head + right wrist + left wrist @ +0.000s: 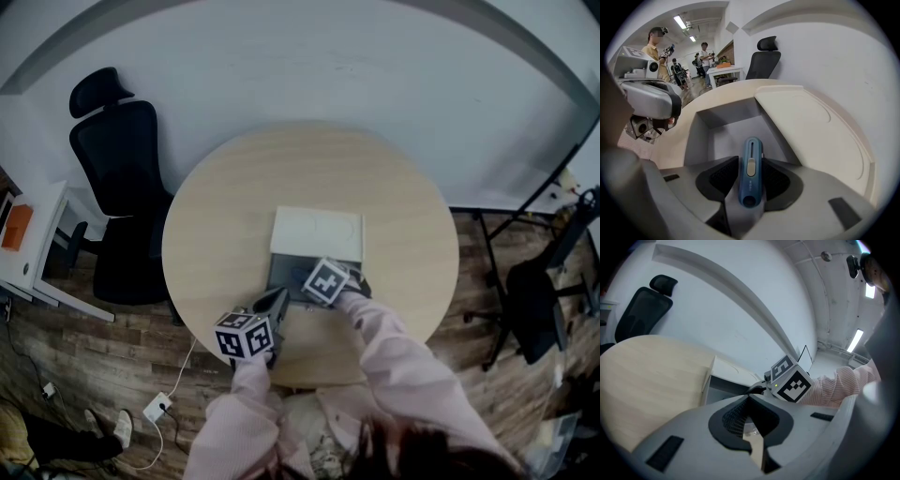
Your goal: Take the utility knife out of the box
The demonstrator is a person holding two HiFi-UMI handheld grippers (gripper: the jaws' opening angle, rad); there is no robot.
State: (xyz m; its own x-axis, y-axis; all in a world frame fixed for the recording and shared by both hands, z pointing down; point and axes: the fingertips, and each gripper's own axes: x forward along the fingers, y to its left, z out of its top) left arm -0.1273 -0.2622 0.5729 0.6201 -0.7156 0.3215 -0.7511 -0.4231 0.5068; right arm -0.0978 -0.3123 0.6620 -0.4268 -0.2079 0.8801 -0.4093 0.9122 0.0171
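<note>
Blue utility knife point(750, 171) lies inside the grey box point(693, 136). The right gripper point(750, 164) is closing its jaws around it, so lifting remains. The left gripper point(747, 404), at the box's seven o'clock, is pinched together and empty.

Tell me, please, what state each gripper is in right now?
Left gripper: closed, jaws together; whether it pinches anything cannot be told.
Right gripper: jaws closing, not yet gripping the blue plastic utility knife between them.

No legible text, labels or numbers
</note>
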